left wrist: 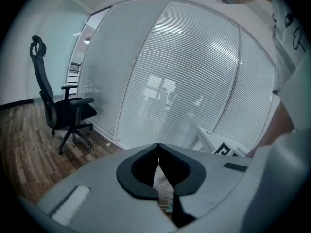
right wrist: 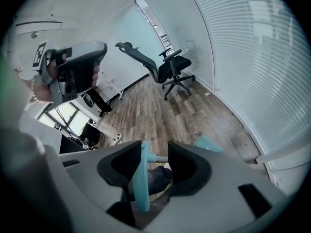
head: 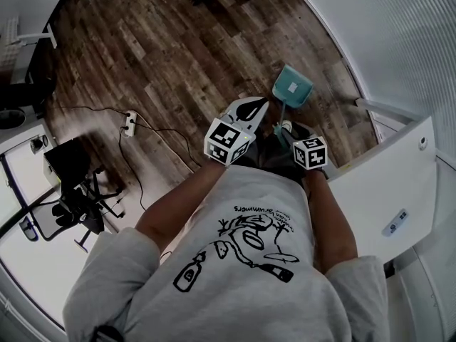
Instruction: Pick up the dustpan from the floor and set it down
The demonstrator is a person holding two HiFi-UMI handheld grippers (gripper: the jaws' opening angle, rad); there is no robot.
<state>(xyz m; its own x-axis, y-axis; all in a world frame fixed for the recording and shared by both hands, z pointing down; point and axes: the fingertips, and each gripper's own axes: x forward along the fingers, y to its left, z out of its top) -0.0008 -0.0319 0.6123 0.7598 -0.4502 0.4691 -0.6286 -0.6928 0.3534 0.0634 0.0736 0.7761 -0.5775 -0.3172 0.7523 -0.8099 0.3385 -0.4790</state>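
The right claw [right wrist: 154,149] stands open, with the thin blue handle [right wrist: 140,178] of the dustpan [head: 292,86] between its jaws, by the left one. The left claw [left wrist: 158,147] is closed and empty. The dustpan rests on the floor [head: 178,48] below the right claw, its long handle pointing up. It looks light, stiff and smooth; grab the handle's top.

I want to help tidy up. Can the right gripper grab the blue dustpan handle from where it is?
Probably yes. The dustpan handle already stands between the open fingers of the right gripper, against one and clear of the other, with nothing in the way.
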